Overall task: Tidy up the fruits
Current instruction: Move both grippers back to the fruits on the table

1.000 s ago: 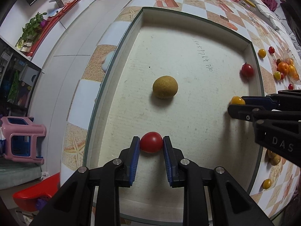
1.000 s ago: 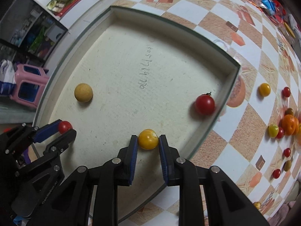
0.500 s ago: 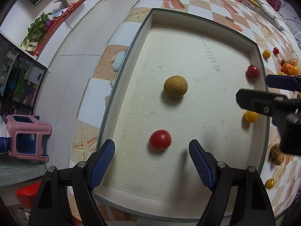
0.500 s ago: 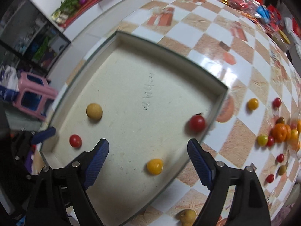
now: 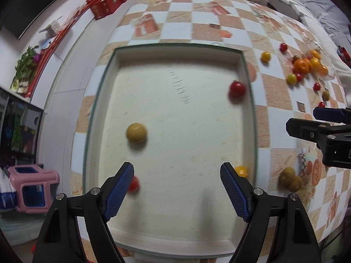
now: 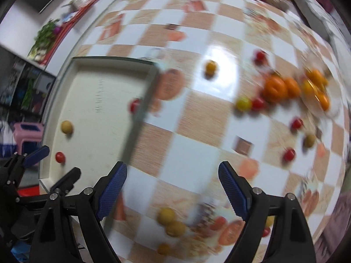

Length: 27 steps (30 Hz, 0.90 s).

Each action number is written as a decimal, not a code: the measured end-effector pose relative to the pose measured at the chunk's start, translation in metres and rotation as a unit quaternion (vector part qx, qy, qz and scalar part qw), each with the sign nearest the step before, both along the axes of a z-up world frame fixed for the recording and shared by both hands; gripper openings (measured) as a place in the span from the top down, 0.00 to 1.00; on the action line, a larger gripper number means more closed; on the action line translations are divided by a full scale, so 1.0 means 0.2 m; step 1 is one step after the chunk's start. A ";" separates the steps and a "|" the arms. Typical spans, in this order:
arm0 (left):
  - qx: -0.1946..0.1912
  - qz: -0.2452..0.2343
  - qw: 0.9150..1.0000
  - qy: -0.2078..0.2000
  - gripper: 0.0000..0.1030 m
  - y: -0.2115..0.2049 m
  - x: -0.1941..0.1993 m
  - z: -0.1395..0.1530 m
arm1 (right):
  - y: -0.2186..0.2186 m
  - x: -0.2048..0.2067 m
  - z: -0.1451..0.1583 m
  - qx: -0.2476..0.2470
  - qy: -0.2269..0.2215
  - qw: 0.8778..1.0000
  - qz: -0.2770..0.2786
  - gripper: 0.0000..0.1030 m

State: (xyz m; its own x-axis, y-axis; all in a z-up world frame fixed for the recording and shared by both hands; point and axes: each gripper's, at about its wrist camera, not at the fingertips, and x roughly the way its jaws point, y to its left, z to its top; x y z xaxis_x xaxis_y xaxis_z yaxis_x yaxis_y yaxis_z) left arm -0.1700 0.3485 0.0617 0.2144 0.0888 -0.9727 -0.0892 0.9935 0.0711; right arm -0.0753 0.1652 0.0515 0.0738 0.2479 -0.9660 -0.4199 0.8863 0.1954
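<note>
A shallow cream tray point(image 5: 175, 50) point(image 6: 65, 81) lies on the checkered table. In it are a tan round fruit point(image 5: 136, 132) point(image 6: 66, 127), a small red tomato point(image 5: 134, 183) point(image 6: 59, 157) by my left finger, a bigger red tomato point(image 5: 237, 89) point(image 6: 134, 105) at the right wall, and a yellow tomato point(image 5: 241, 171). My left gripper point(image 5: 177, 194) is open and empty above the tray's near end. My right gripper point(image 6: 172, 194) is open and empty over the table, right of the tray; it also shows in the left wrist view point(image 5: 316, 120).
Loose fruits lie on the table right of the tray: a heap of oranges point(image 6: 285, 87) point(image 5: 307, 64), several small red and yellow tomatoes point(image 6: 243, 104), and tan fruits point(image 6: 172, 222) point(image 5: 290, 178) near the front edge. Red boxes point(image 5: 109, 0) stand at the far left.
Both grippers opened, letting go of the red tomato and the yellow tomato in the tray, and pulled back. The right gripper then swung right, over the loose fruits.
</note>
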 end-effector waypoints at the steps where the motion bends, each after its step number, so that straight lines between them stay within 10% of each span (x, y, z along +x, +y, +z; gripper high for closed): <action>1: -0.003 -0.007 1.000 0.000 0.20 -0.03 0.01 0.01 | -0.06 0.00 -0.01 -0.004 0.001 1.000 -0.010 0.15; 16: -0.021 -0.096 0.995 -0.019 0.20 -0.58 0.30 0.12 | -0.77 0.12 -0.09 -0.033 0.015 0.988 -0.147 0.15; 27: -0.014 -0.098 0.995 -0.010 0.20 -0.80 0.62 -0.06 | -0.92 0.37 -0.12 -0.024 0.003 0.985 -0.169 0.15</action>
